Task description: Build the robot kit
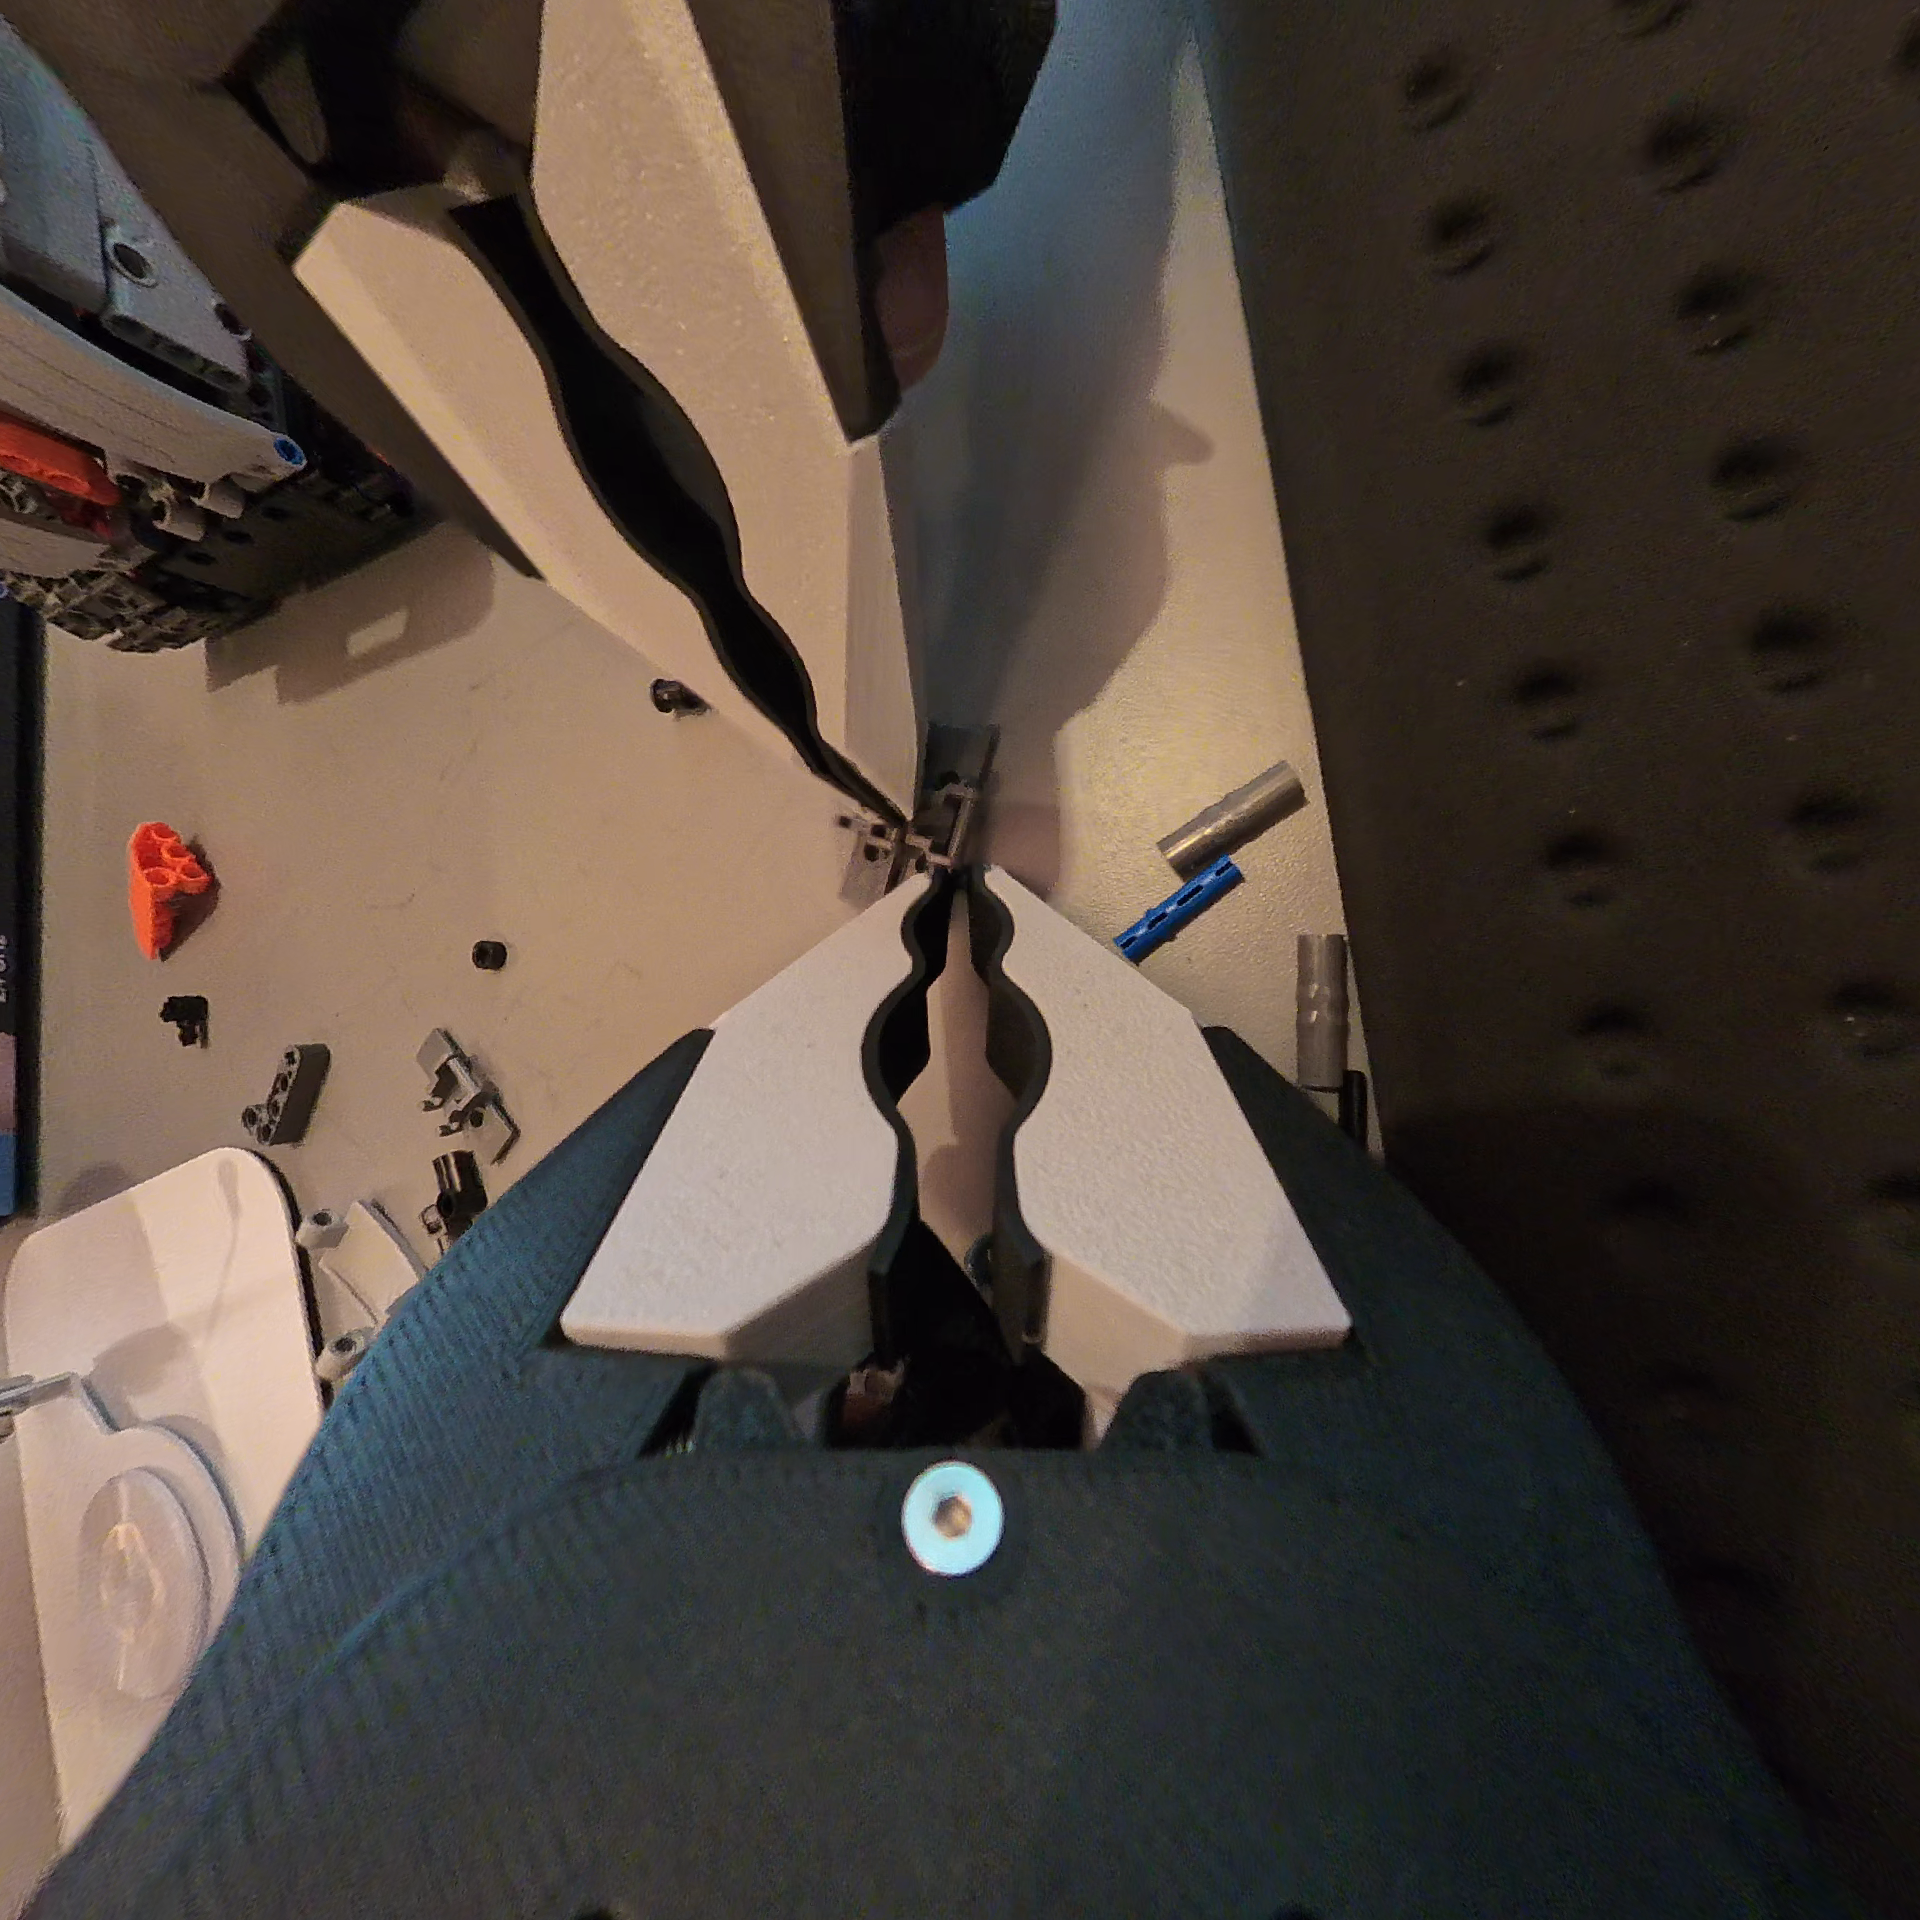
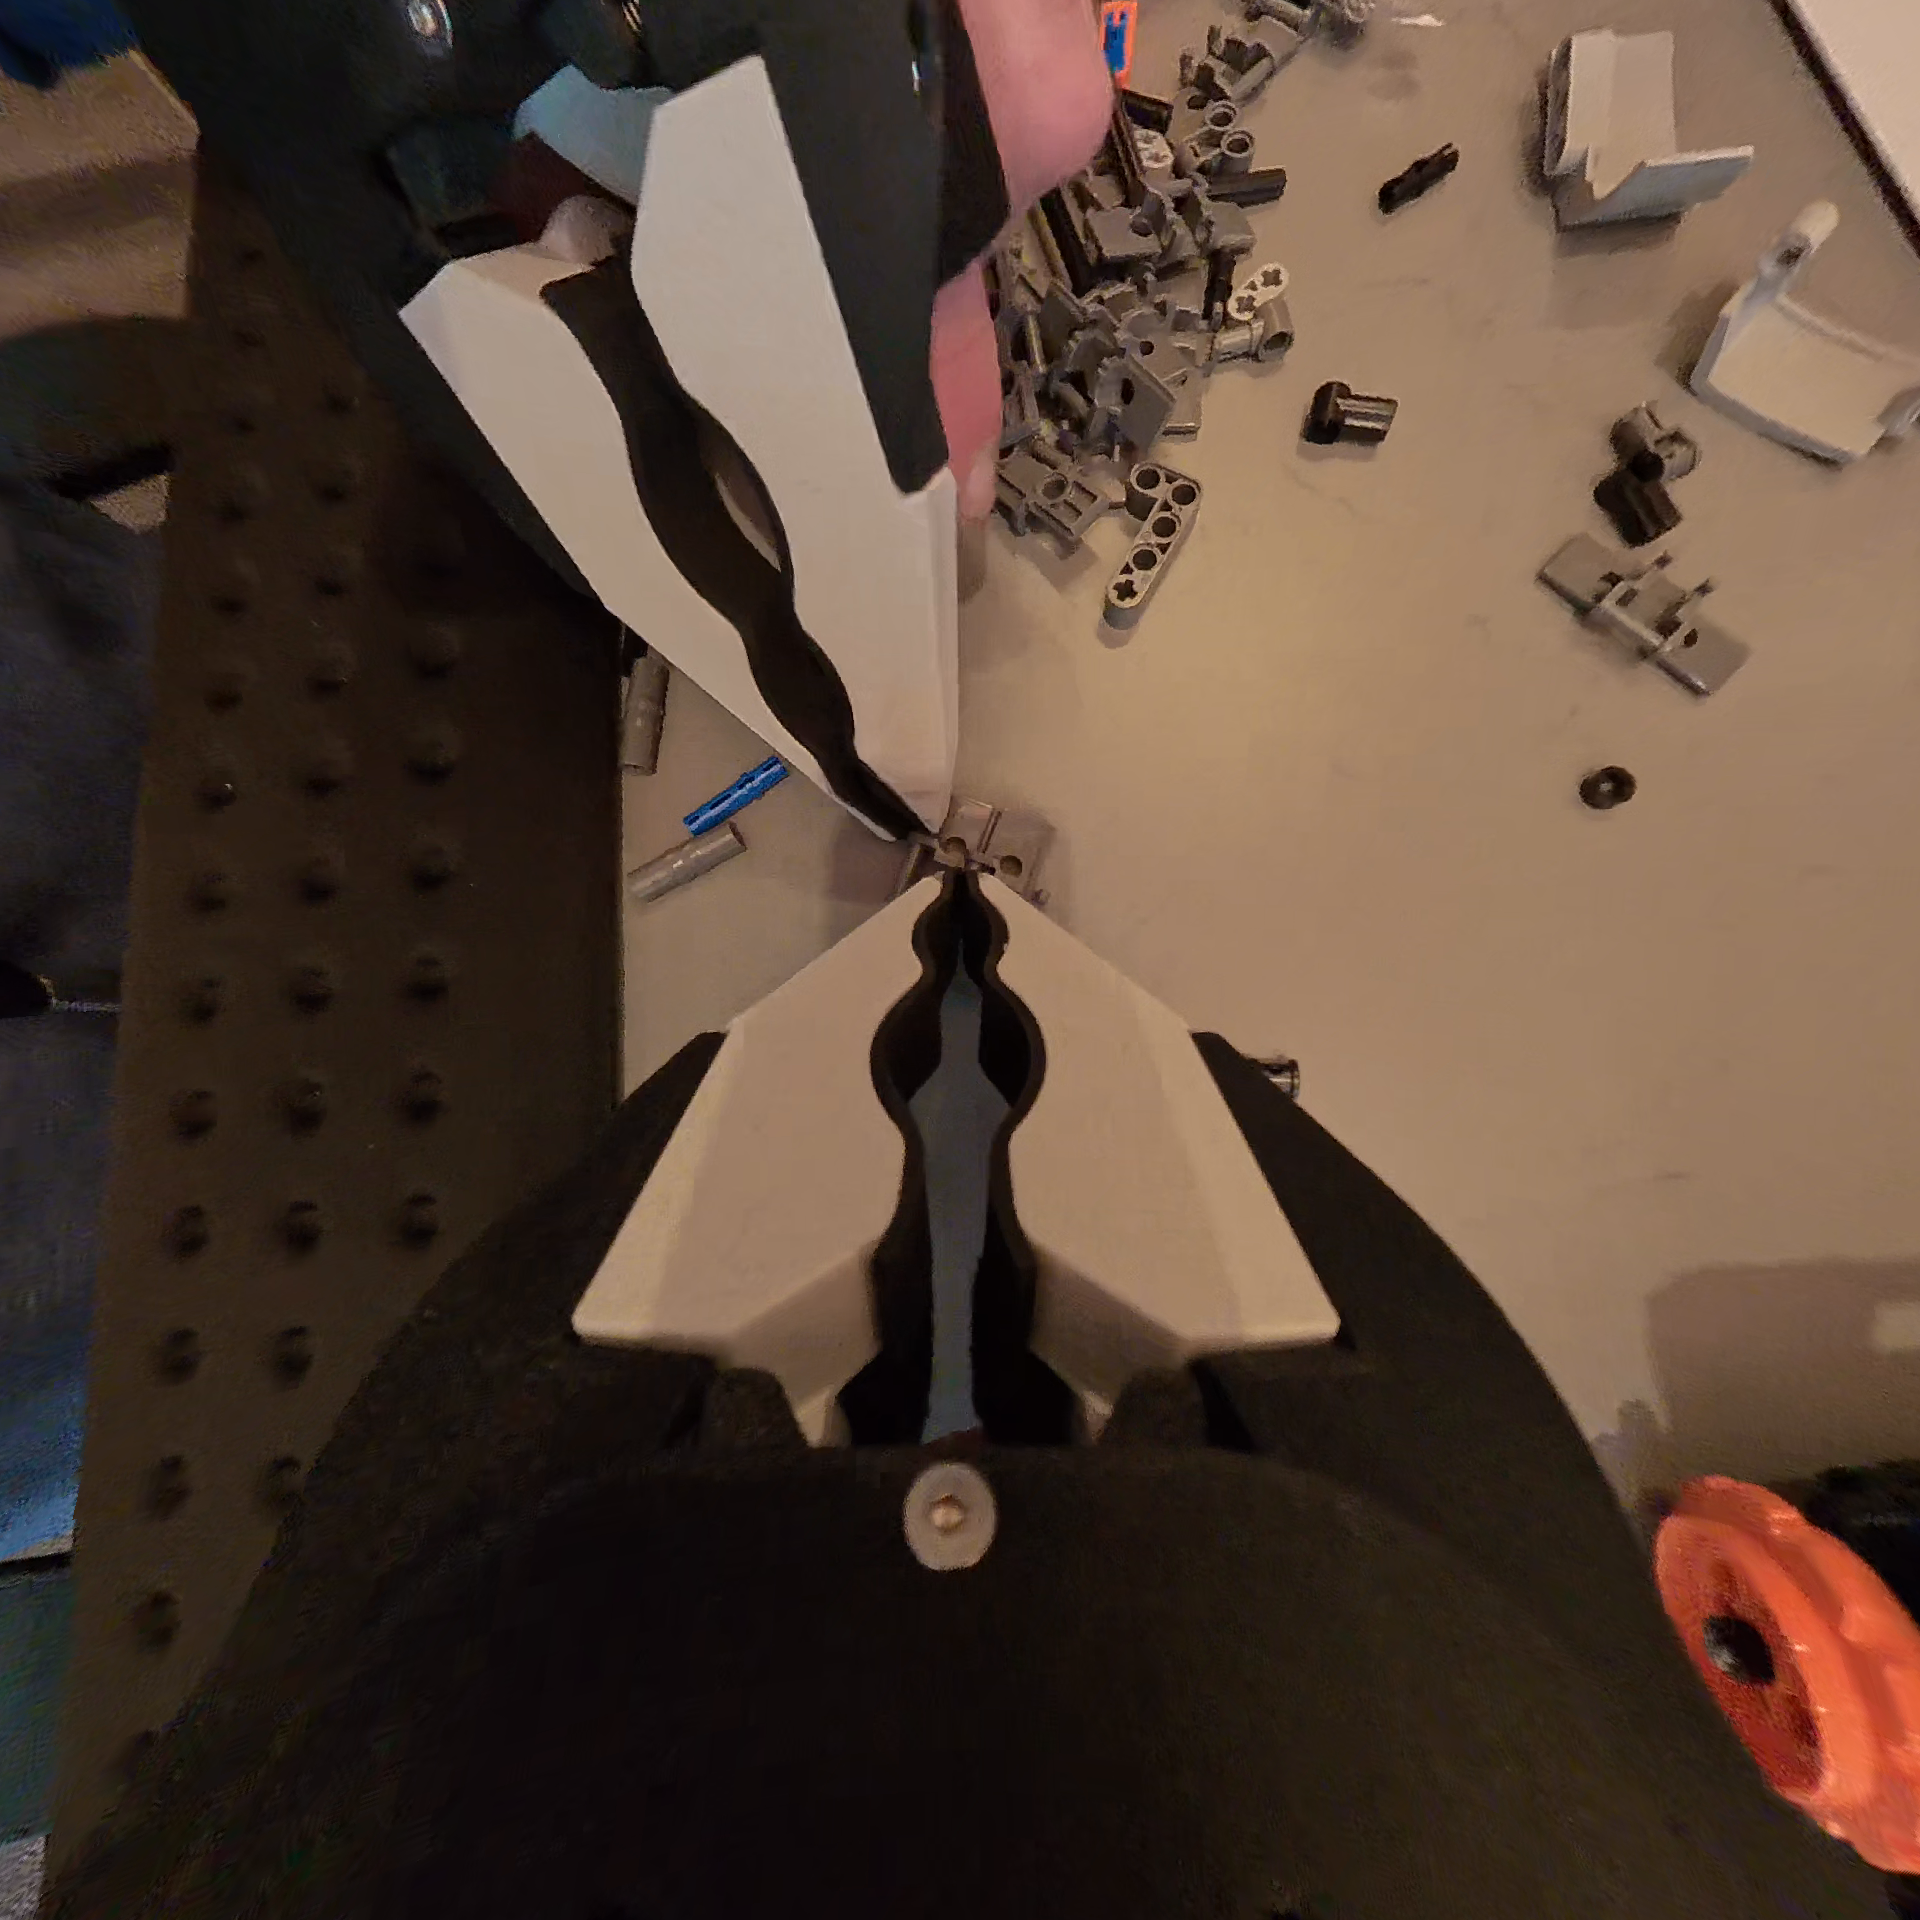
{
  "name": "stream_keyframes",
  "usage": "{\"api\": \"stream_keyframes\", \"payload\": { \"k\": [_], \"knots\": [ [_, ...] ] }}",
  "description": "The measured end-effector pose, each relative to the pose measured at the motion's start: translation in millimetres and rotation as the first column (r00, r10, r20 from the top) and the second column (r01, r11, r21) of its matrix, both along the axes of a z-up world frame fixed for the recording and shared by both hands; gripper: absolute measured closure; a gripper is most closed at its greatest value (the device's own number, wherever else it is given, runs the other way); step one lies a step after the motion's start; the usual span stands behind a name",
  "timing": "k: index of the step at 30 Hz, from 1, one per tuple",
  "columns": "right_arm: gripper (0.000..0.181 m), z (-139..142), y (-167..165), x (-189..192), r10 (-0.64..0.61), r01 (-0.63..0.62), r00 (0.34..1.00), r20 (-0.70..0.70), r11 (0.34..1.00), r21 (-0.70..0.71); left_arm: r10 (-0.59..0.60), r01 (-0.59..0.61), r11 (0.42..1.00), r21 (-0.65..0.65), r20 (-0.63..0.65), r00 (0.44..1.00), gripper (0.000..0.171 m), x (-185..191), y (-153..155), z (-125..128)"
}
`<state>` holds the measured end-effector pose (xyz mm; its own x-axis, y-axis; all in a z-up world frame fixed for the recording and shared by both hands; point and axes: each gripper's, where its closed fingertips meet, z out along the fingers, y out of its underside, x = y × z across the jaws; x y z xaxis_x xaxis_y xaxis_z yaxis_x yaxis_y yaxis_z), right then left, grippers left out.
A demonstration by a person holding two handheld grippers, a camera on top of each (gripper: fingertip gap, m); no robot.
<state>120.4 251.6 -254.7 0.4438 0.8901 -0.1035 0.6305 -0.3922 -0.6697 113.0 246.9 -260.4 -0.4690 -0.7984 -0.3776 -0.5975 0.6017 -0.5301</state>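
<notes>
A small grey brick assembly [image 1: 940, 821] is held between both grippers just above the beige table [image 1: 520, 831]. My left gripper [image 1: 951, 881] is shut on its near end. The right gripper [image 1: 899, 821] reaches in from the upper left and pinches the other end. In the right wrist view, my right gripper [image 2: 956, 883] is shut on the same grey assembly [image 2: 1013, 836]. The left gripper [image 2: 920, 826] meets it from the upper left, with a person's hand [image 2: 997, 125] behind it.
A black studded mat [image 1: 1610, 727] borders the table [image 2: 1299, 935]. A grey tube [image 1: 1231, 821], a blue pin [image 1: 1179, 914] and an orange brick [image 1: 166, 883] lie nearby. A part-built model [image 1: 125, 416] stands far left. A pile of grey parts [image 2: 1132, 312] and an orange wheel [image 2: 1797, 1662] show on the right. Both grippers' tips are close together, under 4 cm apart. About 4 cm separates my left fingertips from the blue pin [image 1: 1179, 914]. It is also in sight in the right wrist view [image 2: 732, 789].
</notes>
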Motion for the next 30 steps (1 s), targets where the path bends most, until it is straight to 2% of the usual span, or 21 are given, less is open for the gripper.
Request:
{"api": "stream_keyframes", "payload": {
  "k": [6, 8, 10, 21, 30],
  "knots": [
    [0.181, -0.4, 0.7, 0.9, -0.017, 0.015, 0.999, -0.034, 0.999, -0.043, 0.07, -0.068, 0.996, -0.051, 0.047, 0.996, 0.165, 5.3, 10.3, 10.6],
    [0.181, -0.6, 0.6, 1.1, -0.017, 0.015, 0.999, -0.03, 0.999, -0.042, 0.068, -0.067, 0.998, -0.017, 0.029, 0.997, 0.165, 6.2, 11.6, 4.4],
    [0.181, -1.0, 0.7, 1.1, -0.018, 0.017, 0.999, -0.03, 0.999, -0.047, 0.066, -0.066, 0.998, -0.002, 0.038, 0.997, 0.171, 8.8, 10.1, 1.6],
    [0.181, -2.9, 1.8, 1.9, -0.002, 0.004, 0.999, 0.051, 0.999, -0.053, 0.068, -0.07, 0.995, 0.074, 0.029, 0.997, 0.171, 8.9, 11.7, 0.4],
    [0.181, -3.3, 1.9, 1.8, 0.04, -0.028, 0.994, 0.103, 0.993, -0.115, 0.058, -0.06, 0.993, 0.106, 0.018, 0.998, 0.171, 9.0, 12.3, -0.4]
  ]
}}
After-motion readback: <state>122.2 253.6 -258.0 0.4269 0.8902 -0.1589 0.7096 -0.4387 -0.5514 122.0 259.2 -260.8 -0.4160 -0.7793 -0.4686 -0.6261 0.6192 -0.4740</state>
